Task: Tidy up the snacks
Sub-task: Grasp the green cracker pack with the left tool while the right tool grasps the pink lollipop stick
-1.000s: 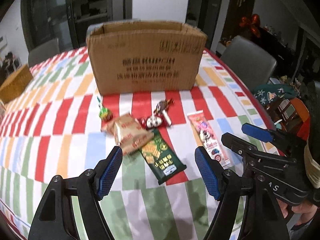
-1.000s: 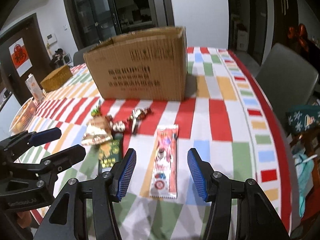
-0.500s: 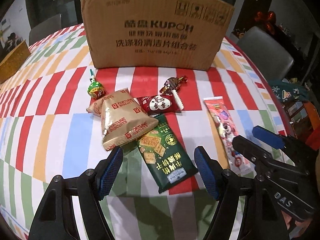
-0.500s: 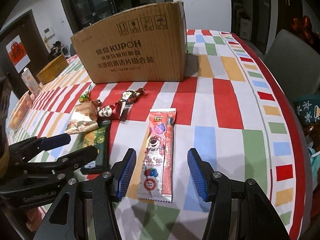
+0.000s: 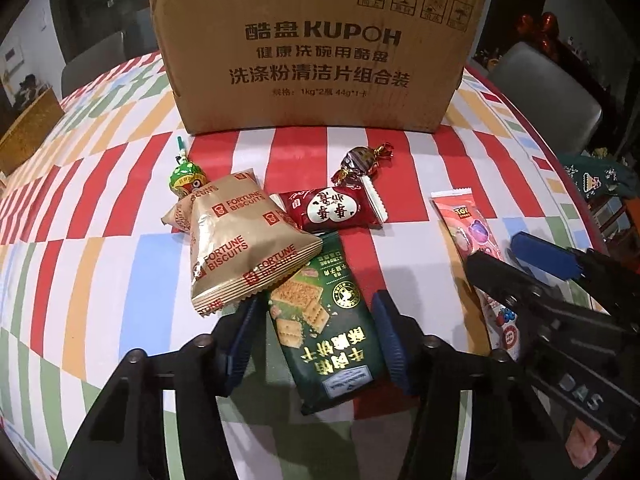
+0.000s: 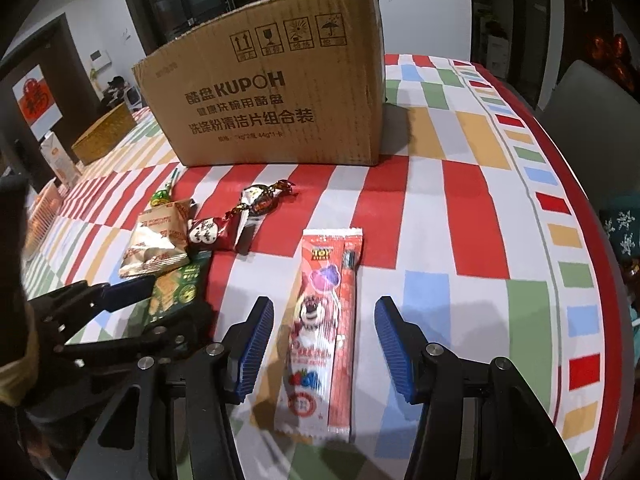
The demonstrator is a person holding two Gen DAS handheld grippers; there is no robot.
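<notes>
counter: big round one under a checked cloth in red, white, blue, green and orange, everything sits on it

cardboard box: largest thing on there, brown, printed KUPOH, standing upright at the back. Only its outer wall shows from either camera, so can't tell what's in it. The right view catches its side corner, the left one sees it flat on

right-view extras: a woven basket off to the left and a grey chair on the right, both sharper than in the left view

left gripper: jaws narrowing in around the green cracker packet, one blue pad either side of it, can't tell if they press it yet. Packet lies flat, its far end tucked under the Fortune Biscuits bag

right gripper: jaws fairly wide, hovering astride the Toy Story lollipop packet, pads clear of it. That packet lies flat, apart from the pile, nearest the counter's right side

smaller snacks, clear only in the left view: red wrapped cake touching the biscuits bag, brown foil candy just behind it, green lollipop at the pile's left end
</notes>
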